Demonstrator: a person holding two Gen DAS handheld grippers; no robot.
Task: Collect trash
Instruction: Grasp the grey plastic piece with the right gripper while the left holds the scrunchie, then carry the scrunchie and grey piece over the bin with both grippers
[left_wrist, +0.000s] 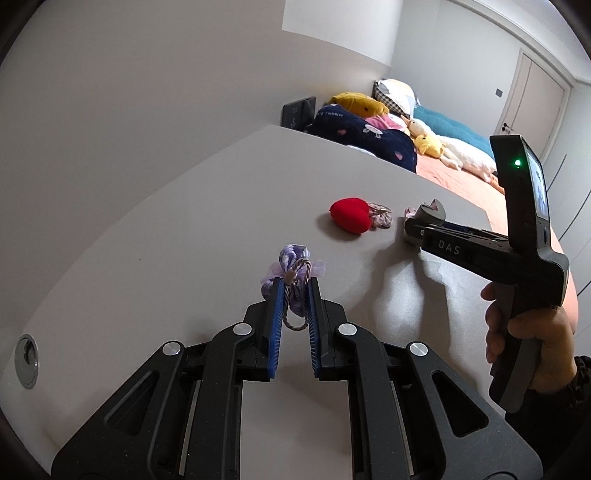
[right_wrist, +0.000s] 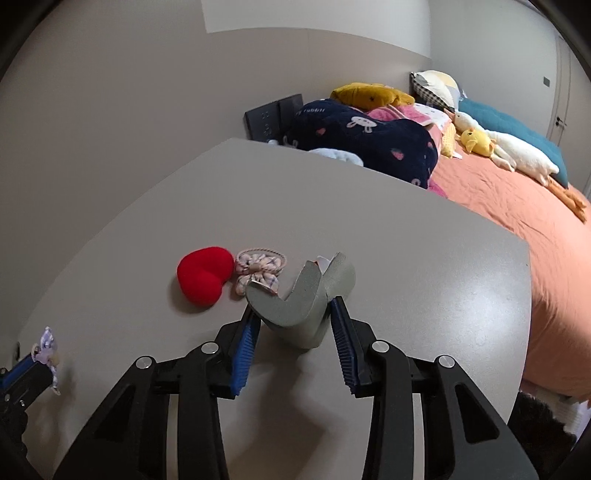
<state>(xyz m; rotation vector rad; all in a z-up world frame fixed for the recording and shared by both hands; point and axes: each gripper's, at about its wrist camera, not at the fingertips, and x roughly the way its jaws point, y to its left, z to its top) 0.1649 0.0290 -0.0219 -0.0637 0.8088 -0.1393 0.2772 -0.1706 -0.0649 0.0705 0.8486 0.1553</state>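
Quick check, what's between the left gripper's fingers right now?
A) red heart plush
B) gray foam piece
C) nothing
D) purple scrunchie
D: in the left wrist view the left gripper has its blue pads closed on the purple scrunchie; the red heart lies free on the table, and the gray foam piece sits between the right gripper's fingers.

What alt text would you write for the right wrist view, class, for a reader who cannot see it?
The right gripper straddles a bent grey foam piece on a grey table, its blue pads close to it on either side. Beyond it lie a red heart cushion and a checked hair tie; a bed stands behind.
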